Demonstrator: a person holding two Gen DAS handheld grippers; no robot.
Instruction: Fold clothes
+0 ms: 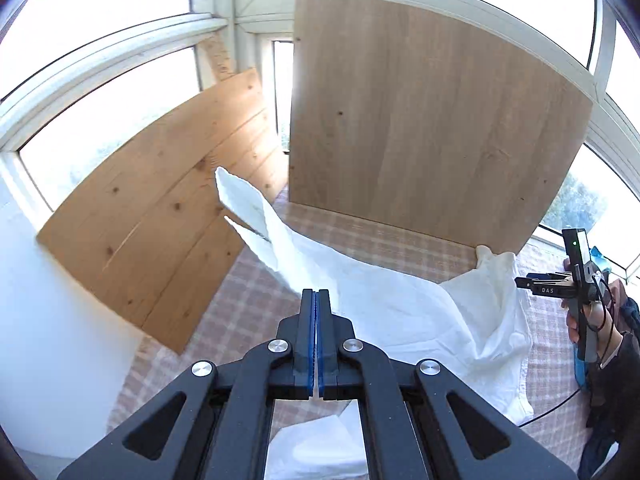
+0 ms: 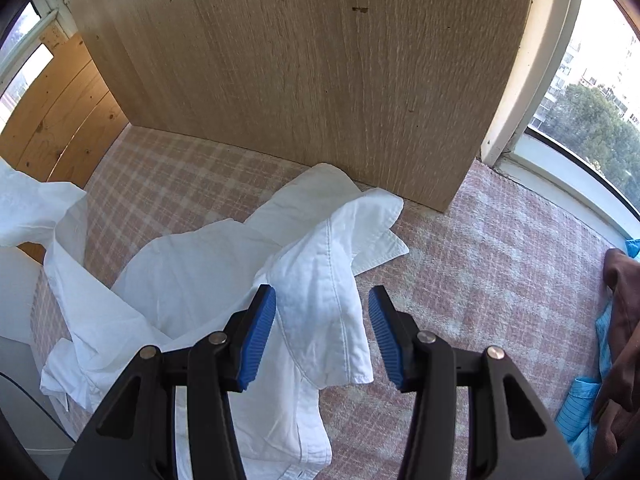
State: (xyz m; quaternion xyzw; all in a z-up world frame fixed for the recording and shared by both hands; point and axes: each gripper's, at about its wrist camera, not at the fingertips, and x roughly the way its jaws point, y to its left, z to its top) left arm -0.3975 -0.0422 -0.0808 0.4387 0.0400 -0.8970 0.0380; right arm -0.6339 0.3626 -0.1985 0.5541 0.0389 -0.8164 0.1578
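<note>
A white shirt (image 1: 400,312) lies crumpled on a pink plaid cover (image 1: 248,300). My left gripper (image 1: 316,292) is shut on a part of the shirt. From its tips a sleeve (image 1: 248,208) stretches up and away to the left, lifted off the cover. My right gripper (image 2: 320,290) is open and points down over the shirt's other end (image 2: 320,264). A fold with a stitched hem hangs between its blue pads (image 2: 260,332), and they do not press on it. In the left wrist view a hand holds the right gripper (image 1: 520,282) beside a raised bunch of the shirt.
A tall wood panel (image 2: 320,80) stands at the back of the cover. A pine board (image 1: 160,220) leans at the left under the windows. A brown garment (image 2: 624,300) and a blue one (image 2: 580,412) lie at the right edge. Low on the left is a white surface (image 1: 48,340).
</note>
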